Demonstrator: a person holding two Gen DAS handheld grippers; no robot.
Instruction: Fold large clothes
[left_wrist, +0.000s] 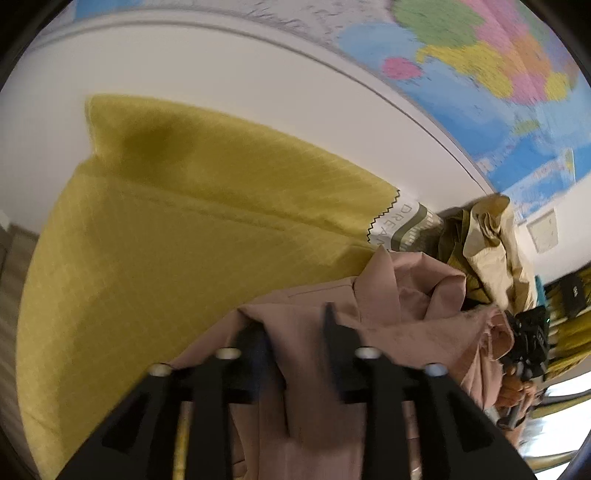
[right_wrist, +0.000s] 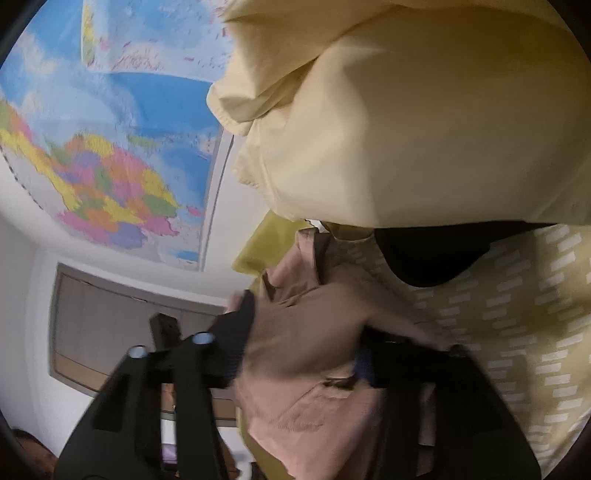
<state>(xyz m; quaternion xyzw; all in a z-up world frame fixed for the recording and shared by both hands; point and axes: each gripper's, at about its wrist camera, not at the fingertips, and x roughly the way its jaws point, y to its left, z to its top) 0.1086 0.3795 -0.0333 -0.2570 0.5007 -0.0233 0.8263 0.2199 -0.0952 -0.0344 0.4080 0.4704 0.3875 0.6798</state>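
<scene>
Left gripper (left_wrist: 295, 332) closed onto a bunched edge of the dusty-pink garment (left_wrist: 391, 317), cloth pinched between the two black fingers and spilling down past them. Right gripper (right_wrist: 306, 343) likewise clamped on the same pink garment (right_wrist: 310, 332), a thick wad of fabric filling the gap between its fingers; exact depth of bite not readable under the folds. Garment apparently lifted clear and hanging between both grips, cameras tilted up toward the wall. Behind and beside it: yellow-green sheet (left_wrist: 192, 229) with a zigzag-cut edge, a pale cream garment (right_wrist: 406, 122) heaped above the right gripper, patterned yellow cloth (right_wrist: 524, 302) to its right. Wall map (left_wrist: 491, 74) beyond, motion-blurred. Judged step: shaking out or spreading the pink garment ahead of the first fold. To do well: hold both pinches firm, draw grippers apart until the top edge runs taut and level, avoid catching the cream garment in the right grip. Then lower onto a flat part of the yellow-green sheet with the hem landing first, so no creases get trapped. Risk: bunched bite on the right may hide a doubled layer, giving a skewed fold.
</scene>
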